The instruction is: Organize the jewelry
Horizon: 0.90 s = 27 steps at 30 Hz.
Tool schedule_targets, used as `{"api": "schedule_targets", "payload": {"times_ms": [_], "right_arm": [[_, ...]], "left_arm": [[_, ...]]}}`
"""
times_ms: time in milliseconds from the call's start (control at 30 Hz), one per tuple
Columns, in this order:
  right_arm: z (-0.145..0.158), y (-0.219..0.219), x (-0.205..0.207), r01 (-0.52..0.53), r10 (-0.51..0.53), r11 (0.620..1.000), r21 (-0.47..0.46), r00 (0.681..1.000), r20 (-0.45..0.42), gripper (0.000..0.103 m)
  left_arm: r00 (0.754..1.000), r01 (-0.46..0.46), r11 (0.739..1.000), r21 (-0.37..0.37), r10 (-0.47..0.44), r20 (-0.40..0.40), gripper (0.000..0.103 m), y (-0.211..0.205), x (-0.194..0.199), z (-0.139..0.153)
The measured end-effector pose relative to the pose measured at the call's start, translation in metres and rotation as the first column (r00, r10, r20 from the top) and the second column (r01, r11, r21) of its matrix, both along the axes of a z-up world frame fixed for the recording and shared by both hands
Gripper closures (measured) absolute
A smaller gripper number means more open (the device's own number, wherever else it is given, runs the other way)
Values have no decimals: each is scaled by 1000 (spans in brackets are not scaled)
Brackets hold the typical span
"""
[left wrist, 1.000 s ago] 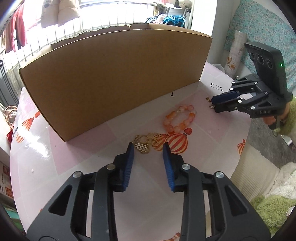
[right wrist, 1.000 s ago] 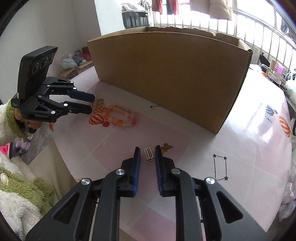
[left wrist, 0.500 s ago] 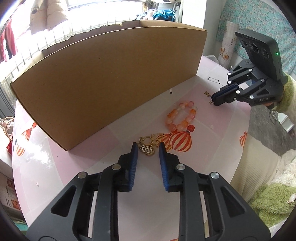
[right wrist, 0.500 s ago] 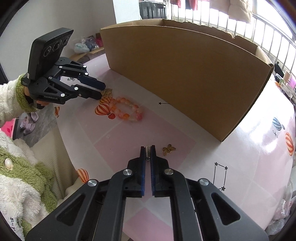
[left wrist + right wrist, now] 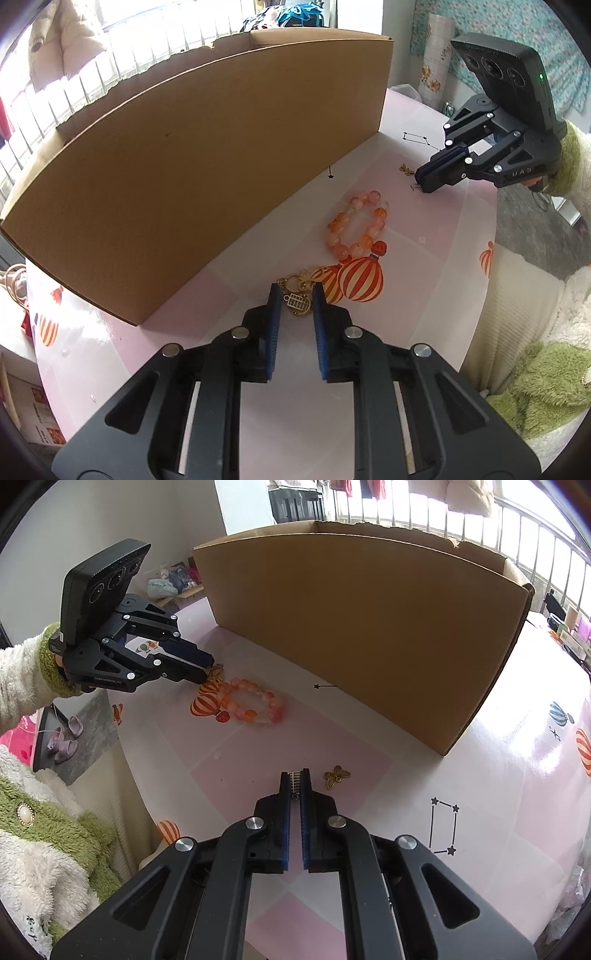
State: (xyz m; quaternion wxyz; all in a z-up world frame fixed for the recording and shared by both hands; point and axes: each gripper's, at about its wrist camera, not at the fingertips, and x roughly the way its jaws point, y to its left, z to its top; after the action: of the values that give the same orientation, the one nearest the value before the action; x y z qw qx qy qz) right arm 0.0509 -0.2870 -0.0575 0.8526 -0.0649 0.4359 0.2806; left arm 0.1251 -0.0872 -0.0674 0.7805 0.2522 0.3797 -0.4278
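A: Gold charm cluster (image 5: 296, 300) location?
B: On the table (image 5: 406, 280), between the closing left gripper (image 5: 295, 295) pads; contact unclear.
A: Right gripper (image 5: 295, 775)?
B: Clamped on a small grid charm (image 5: 294, 777). Only its own view shows the clamped charm clearly, with the butterfly charm (image 5: 337, 775) beside.

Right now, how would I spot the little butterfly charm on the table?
Find the big cardboard box and follow it to its near right corner. On the pink tablecloth just in front lies the butterfly charm, gold and winged, beside the right gripper, far from the orange bead bracelet.
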Motion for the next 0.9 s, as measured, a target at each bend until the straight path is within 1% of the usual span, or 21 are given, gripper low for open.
{"api": "schedule_targets", "payload": {"times_ms": [33,100,200,333,367,400,500,600,733,833,900], "right_arm": [[0,0,0,1,-1,1000,0,1000,0,98],[0,-1,0,0,0,1000,-1,1000,1,98],[0,-1,0,0,0,1000,-1,1000,1,98],[0,-1,1,-1,1,1000,-2,1000,2,98],[0,-1,1,0,0,1000,-2,1000,2,98],[0,-1,1,0,0,1000,-2,1000,2,98],[0,-2,1,1,-1,1000,-1,1000,3,98],[0,-2,1,1,-1,1000,-2,1000,4,98],[0,-3,1,1,-1,1000,-2,1000,5,98],[-1,-4,1,4,-4,1000,4,1000,5,98],[-1,-4,2,5,-5,1000,3,1000,5,98]], "left_arm": [[1000,-2,1000,2,2,7,87,-1,-1,0],[1000,-9,1000,2,9,26,91,-1,-3,0],[999,-27,999,-18,27,23,96,1,-4,1],[999,-36,999,-25,36,23,96,4,-4,1],[999,-35,999,-28,36,24,97,4,-5,1],[999,-34,999,-36,35,22,103,5,-5,2],[999,-45,997,-59,45,3,103,9,-3,6],[999,-49,998,-43,49,8,103,8,-5,5],[998,-66,998,-16,66,10,102,5,-8,5],[997,-69,998,-6,70,21,94,4,-11,4],[997,-76,997,-4,76,19,86,3,-11,4]]}}
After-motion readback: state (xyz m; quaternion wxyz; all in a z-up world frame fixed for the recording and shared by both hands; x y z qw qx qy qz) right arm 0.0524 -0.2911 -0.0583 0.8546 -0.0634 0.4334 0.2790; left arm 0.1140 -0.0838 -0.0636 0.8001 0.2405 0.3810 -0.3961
